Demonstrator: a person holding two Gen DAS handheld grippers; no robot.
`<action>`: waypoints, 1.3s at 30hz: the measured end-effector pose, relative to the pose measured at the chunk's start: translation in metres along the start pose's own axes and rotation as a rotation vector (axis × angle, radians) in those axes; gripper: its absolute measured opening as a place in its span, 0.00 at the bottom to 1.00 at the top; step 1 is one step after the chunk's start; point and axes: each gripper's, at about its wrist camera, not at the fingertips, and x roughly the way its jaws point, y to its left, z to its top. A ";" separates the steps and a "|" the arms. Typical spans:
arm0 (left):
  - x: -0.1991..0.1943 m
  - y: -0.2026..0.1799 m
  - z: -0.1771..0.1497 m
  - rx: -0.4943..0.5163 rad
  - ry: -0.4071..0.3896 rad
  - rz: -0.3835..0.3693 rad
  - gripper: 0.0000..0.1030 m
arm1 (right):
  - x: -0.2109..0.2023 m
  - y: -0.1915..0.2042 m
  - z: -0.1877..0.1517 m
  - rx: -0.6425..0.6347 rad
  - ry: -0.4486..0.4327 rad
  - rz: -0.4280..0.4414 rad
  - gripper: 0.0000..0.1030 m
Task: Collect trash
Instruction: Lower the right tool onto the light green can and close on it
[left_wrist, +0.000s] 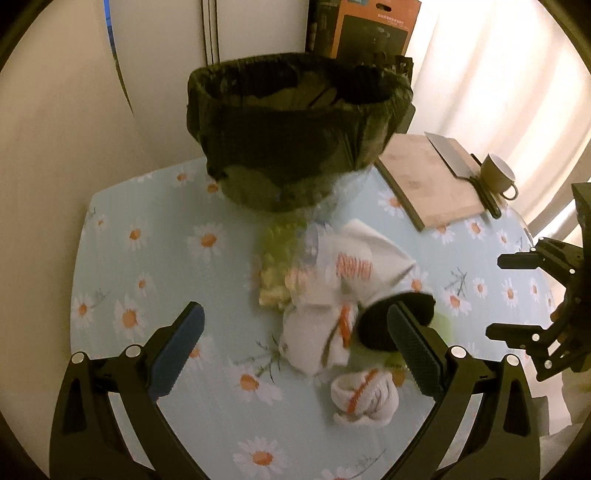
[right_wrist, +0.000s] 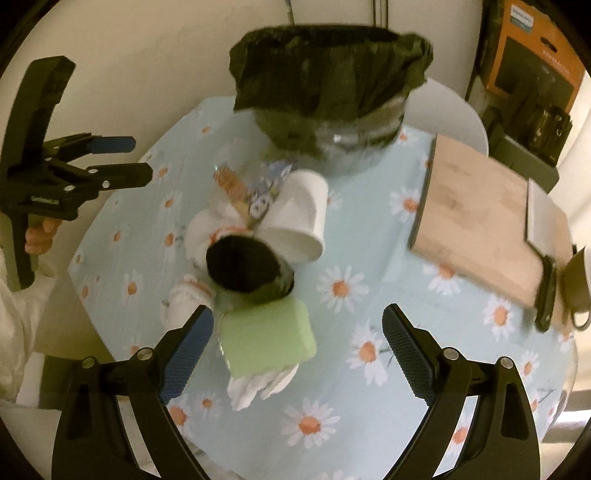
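A bin lined with a black bag (left_wrist: 295, 122) (right_wrist: 332, 88) stands at the far side of the daisy tablecloth (left_wrist: 155, 258) (right_wrist: 369, 295). In front of it lies a heap of trash: a white paper cup (right_wrist: 299, 218) on its side, crumpled white wrappers with orange print (left_wrist: 347, 266), a black round lid (left_wrist: 391, 321) (right_wrist: 240, 264), a snack packet (left_wrist: 277, 273) and a green sponge-like block (right_wrist: 266, 336). My left gripper (left_wrist: 295, 343) is open, low over the heap's near edge. My right gripper (right_wrist: 297, 343) is open around the green block without touching it.
A wooden cutting board (left_wrist: 432, 181) (right_wrist: 476, 218) with a cleaver (left_wrist: 454, 155) lies at the right, a grey cup (left_wrist: 498, 173) beside it. An orange box (left_wrist: 369, 26) stands behind the bin. A hand (right_wrist: 40, 232) holds the left gripper.
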 end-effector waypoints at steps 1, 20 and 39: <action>0.001 -0.001 -0.006 -0.006 0.007 -0.004 0.94 | 0.003 0.001 -0.004 0.000 0.011 0.005 0.86; 0.032 -0.038 -0.081 -0.030 0.119 -0.087 0.94 | 0.055 0.024 -0.048 -0.049 0.113 0.050 0.86; 0.098 -0.042 -0.097 -0.079 0.249 -0.118 0.94 | 0.083 0.005 -0.037 -0.032 0.115 0.191 0.81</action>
